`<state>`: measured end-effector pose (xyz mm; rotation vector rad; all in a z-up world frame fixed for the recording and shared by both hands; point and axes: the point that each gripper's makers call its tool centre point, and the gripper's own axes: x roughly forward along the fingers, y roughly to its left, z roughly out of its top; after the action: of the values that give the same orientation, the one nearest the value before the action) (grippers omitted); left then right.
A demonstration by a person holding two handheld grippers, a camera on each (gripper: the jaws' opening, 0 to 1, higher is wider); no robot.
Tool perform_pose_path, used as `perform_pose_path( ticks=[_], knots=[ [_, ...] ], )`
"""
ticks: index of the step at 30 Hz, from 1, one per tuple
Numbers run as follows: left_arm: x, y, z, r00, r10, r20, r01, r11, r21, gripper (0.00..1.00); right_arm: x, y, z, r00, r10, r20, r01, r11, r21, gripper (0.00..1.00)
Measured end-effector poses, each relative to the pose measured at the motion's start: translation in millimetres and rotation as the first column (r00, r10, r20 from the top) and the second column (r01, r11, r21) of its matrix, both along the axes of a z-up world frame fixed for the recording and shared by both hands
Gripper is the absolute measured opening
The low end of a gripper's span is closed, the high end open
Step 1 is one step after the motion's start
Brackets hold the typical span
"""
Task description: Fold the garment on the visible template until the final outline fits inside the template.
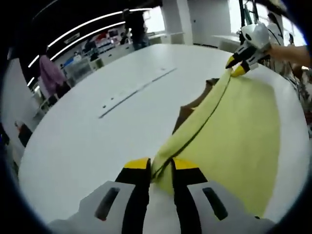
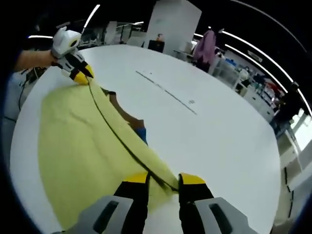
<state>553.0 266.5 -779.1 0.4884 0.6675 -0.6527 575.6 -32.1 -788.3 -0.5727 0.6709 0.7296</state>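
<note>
In the left gripper view, I find my left gripper (image 1: 160,168) at 6 o'clock, jaws pinched on the yellow garment (image 1: 239,141), whose fold runs toward 1 o'clock, where the right gripper (image 1: 237,67) clamps its far edge. In the right gripper view, the right gripper (image 2: 165,181) grips the garment's (image 2: 78,141) edge at 6 o'clock on the white table (image 2: 209,131); the left gripper (image 2: 80,75) holds it at 10 o'clock.

Yellow garment (image 1: 239,131) lies folded over a brown template (image 1: 187,111).

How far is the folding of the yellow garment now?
Partly done: the yellow garment lies doubled along a fold edge on the white table. In hand: the left gripper and right gripper pinch that edge. Left: brown template peeks out; further folds seem needed.
</note>
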Motion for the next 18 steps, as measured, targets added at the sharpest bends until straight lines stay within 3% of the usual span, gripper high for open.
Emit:
perform_pose_path(
  ticks=[5,8,14,18],
  knots=[
    [-0.6,-2.2,-2.3,0.999,-0.049,0.024,0.048,0.997,0.052,0.18,0.8,-2.3,-3.2,1.000,0.019,0.018,-0.018,0.998,-0.055,0.21],
    [3.1,3.7,-6.3,0.996,-0.070,0.050,0.063,0.989,0.132,0.16,5.4,-6.2,-5.1,0.998,0.047,0.048,-0.040,0.992,-0.121,0.14],
    [10.8,7.5,-10.6,0.994,-0.079,0.074,0.066,0.984,0.163,0.10,8.3,-7.2,-7.4,0.997,0.052,0.053,-0.045,0.990,-0.134,0.11],
    [16.2,11.6,-7.2,0.995,-0.046,0.086,0.033,0.989,0.145,0.02,10.5,-10.8,-5.8,0.997,0.045,0.057,-0.037,0.990,-0.136,0.00]
  ],
)
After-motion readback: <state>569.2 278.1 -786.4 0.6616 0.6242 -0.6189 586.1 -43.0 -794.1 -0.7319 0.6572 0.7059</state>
